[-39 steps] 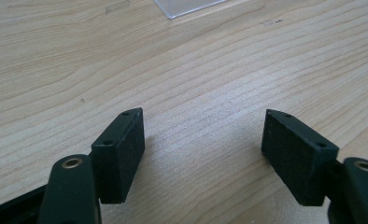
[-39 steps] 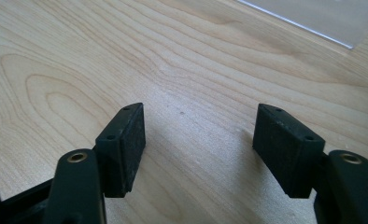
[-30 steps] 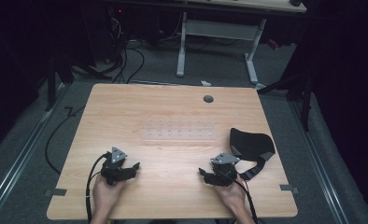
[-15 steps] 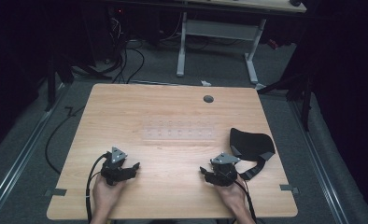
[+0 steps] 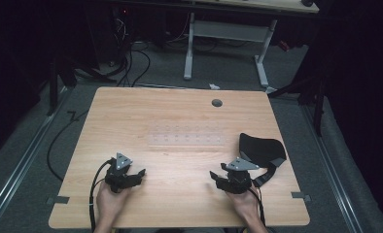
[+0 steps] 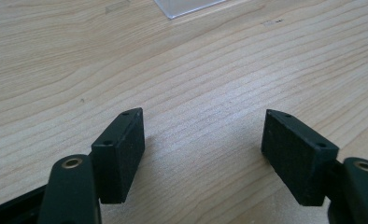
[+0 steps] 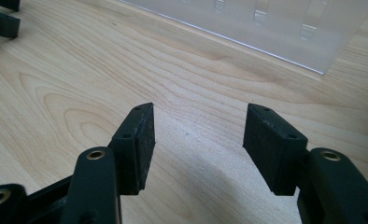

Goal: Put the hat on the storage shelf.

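My left gripper [image 5: 140,174] rests low on the wooden table [image 5: 180,111] at the front left, held by a hand. Its jaws stand open over bare wood [image 6: 203,126]. My right gripper [image 5: 214,177] sits at the front right, pointing left. Its jaws [image 7: 198,126] have just been closing a little and are still open, with nothing between them. A clear plastic tray [image 5: 187,137] with rows of small slots lies flat at mid-table, beyond both grippers. Its near edge [image 7: 247,23] crosses the top of the right gripper view, and a corner of the tray [image 6: 187,7] appears in the left gripper view.
A black fabric item with straps [image 5: 260,145] lies just right of and behind the right gripper. A round cable hole [image 5: 217,103] sits near the table's far edge. Cables trail from both grippers over the front edge. Another desk's legs [image 5: 189,43] stand on the floor behind.
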The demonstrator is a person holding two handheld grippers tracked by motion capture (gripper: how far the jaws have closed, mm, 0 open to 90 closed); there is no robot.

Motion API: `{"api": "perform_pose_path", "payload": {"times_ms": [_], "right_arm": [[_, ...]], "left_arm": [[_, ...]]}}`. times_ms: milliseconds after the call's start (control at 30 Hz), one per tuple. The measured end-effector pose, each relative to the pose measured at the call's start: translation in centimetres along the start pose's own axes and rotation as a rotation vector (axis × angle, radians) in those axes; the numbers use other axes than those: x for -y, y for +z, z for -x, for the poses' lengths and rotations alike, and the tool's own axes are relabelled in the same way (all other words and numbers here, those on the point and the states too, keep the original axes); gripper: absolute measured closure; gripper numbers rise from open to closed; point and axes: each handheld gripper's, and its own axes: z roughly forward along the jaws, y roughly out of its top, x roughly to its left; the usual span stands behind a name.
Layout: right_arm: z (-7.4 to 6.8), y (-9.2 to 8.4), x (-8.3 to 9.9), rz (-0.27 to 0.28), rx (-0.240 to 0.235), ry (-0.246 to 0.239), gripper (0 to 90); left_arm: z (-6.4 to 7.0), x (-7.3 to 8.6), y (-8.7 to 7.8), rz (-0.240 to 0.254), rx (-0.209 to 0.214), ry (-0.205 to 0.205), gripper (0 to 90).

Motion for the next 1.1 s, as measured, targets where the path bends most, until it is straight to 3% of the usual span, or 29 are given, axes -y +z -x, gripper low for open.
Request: {"api": "perform_pose_path", "payload": {"times_ms": [533, 1100], "right_arm": [[1.1, -2.3, -1.0, 0.049, -0.016, 0.037, 45.8], [3.1, -4.8, -1.4, 0.120, 0.046, 0.083, 45.7]], "left_arm": [[0.0, 0.0, 0.0, 0.000, 0.000, 0.000, 30.5], [0.0, 0.0, 0.0, 0.000, 0.000, -0.001, 30.5]]}}
